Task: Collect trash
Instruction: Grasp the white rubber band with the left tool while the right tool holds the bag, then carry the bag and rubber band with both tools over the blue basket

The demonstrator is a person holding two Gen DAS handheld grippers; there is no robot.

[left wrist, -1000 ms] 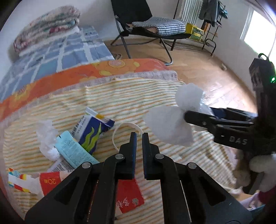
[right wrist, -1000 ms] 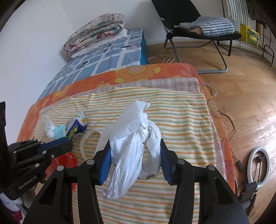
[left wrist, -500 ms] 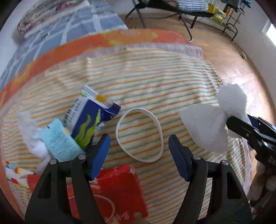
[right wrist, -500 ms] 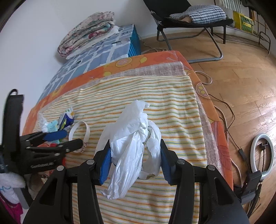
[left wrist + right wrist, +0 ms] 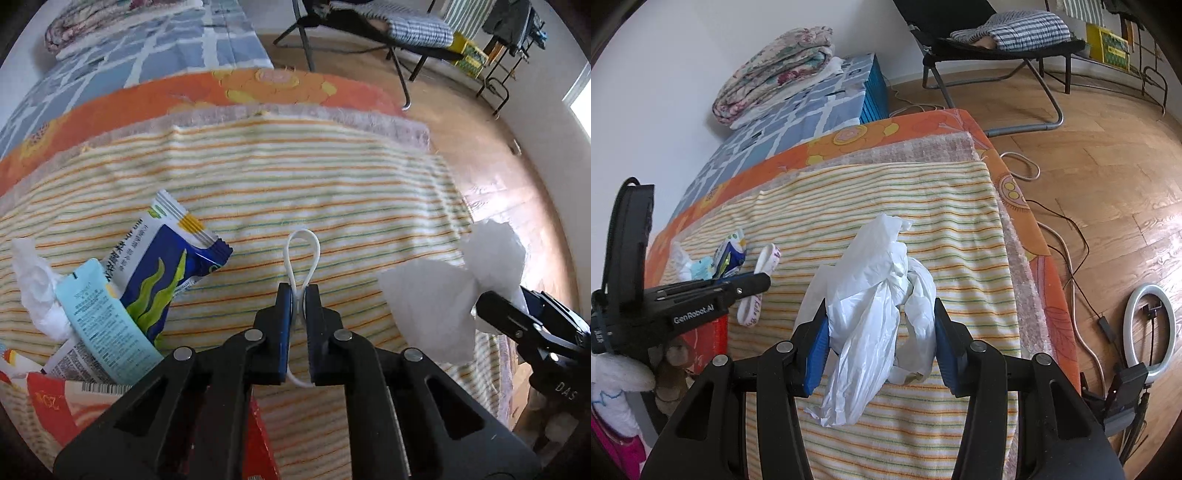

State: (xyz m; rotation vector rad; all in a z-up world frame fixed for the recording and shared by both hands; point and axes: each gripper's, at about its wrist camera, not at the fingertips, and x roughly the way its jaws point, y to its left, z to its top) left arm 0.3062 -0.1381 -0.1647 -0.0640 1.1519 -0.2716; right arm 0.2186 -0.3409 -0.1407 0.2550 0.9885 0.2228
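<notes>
Ring (image 5: 301, 254) of white band squeezed flat in the clenched left gripper (image 5: 299, 295) for lifting, plastic bag (image 5: 875, 314) grasped in the right gripper (image 5: 881, 332) beside it, ready to receive trash.

The bed (image 5: 110, 107) has a striped yellow blanket (image 5: 332, 192) spread on top, with an orange flower sheet (image 5: 280, 83) showing past it and a blue checked sheet (image 5: 177, 48) farther back. A folded flowery quilt (image 5: 779, 66) sits at the far end. On the striped blanket lie a blue snack wrapper (image 5: 162, 266), a light blue packet (image 5: 99, 317), a crumpled white tissue (image 5: 37, 288) and a red packet (image 5: 48, 410), all close together
</notes>
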